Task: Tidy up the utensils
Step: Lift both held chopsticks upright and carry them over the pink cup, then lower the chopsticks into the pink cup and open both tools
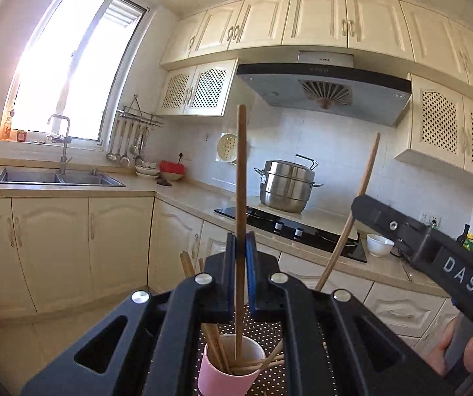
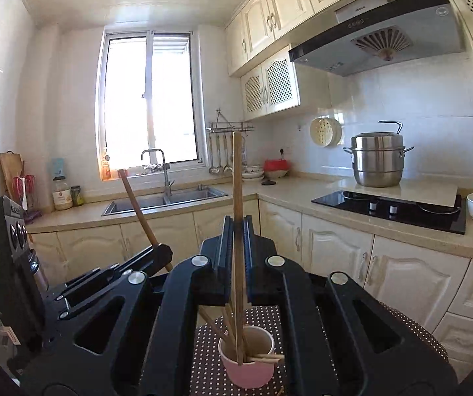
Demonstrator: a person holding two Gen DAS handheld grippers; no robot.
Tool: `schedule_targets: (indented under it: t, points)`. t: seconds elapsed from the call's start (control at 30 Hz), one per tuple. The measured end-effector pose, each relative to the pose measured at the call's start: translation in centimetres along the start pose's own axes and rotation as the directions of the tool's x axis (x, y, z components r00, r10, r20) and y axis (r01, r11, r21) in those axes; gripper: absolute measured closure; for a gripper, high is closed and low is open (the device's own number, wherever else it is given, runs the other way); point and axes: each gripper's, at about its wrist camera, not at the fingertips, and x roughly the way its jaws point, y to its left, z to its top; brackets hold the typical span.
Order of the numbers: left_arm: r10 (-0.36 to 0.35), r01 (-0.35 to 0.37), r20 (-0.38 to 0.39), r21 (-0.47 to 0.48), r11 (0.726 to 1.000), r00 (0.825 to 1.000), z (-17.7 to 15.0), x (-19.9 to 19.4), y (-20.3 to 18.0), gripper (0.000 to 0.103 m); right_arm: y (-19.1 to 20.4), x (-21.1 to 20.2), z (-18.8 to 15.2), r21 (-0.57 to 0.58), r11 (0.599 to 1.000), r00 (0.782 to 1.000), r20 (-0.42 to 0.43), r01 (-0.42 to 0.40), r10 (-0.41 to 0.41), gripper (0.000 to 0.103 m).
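At center frame in the left wrist view, the left gripper [image 1: 240,257] clamps one upright chopstick [image 1: 240,178] above the pink cup [image 1: 226,374], apparently just clear. In the right view's center, the right gripper [image 2: 237,241] pinches another chopstick [image 2: 237,198].

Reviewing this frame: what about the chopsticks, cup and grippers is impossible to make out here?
- Left wrist view: the pink cup is cut off by the bottom edge.
- Both views: the left gripper and right gripper bodies hide where their chopsticks pass between the fingers.
- Both views: the count of chopsticks in the cup is unclear; they overlap.
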Motion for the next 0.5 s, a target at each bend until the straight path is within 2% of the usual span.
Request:
schedule_targets:
  t: [0.13, 0.5]
  points:
    - [-0.003, 0.003, -0.025, 0.006, 1.0, 1.0, -1.5, 1.7, 0.3, 0.097, -0.6, 1.1, -1.3, 0.011, 1.0, 1.0, 0.019, 0.022, -0.023, 0.097]
    - [0.012, -0.005, -0.168, 0.043, 0.999, 0.986, -5.8, 4.6, 0.9, 0.097, -0.4, 3.4, -4.1, 0.012, 1.0, 0.997, -0.074, 0.007, -0.006, 0.097]
